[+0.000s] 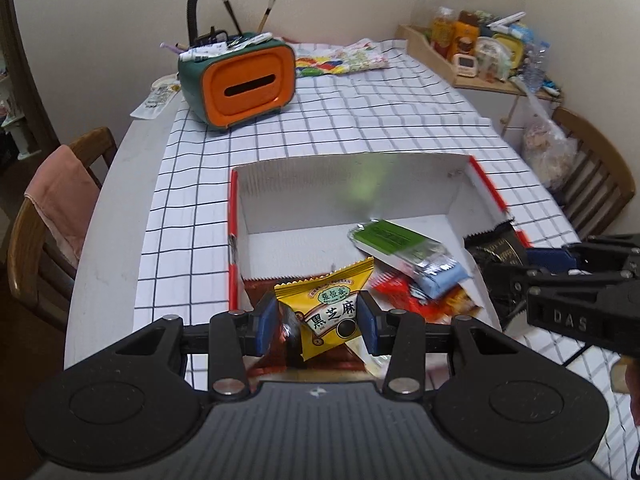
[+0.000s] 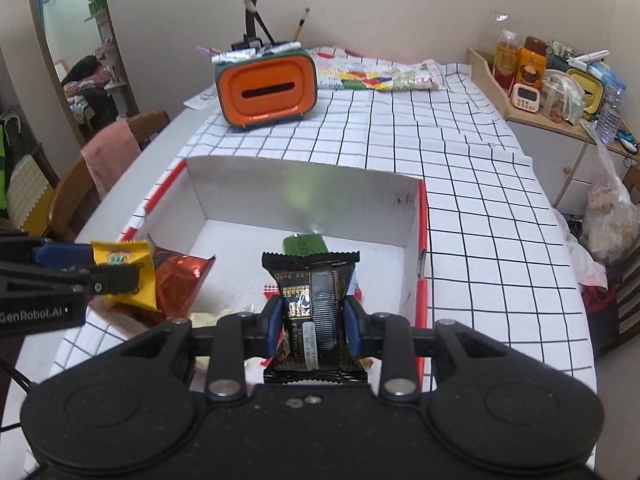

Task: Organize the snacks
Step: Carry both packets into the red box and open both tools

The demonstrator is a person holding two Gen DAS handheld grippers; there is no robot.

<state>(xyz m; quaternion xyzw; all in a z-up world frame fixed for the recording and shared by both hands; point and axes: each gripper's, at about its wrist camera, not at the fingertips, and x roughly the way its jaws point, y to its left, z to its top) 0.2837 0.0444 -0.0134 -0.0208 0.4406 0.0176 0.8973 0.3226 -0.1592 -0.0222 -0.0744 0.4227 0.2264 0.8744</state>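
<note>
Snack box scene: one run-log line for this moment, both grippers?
left gripper: shut on yellow sesame packet | right gripper: shut on black packet | both over white box | green packet in box

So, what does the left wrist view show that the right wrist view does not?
Only the left wrist view: the blue and silver wrapped bar in the box, and the printed front of the yellow sesame snack packet held by the left gripper.

Only the right wrist view: the tall mirror at the left wall, and the back seam of the black snack packet held by the right gripper.

Both: the white cardboard box with red edges, the orange and green tissue holder.
</note>
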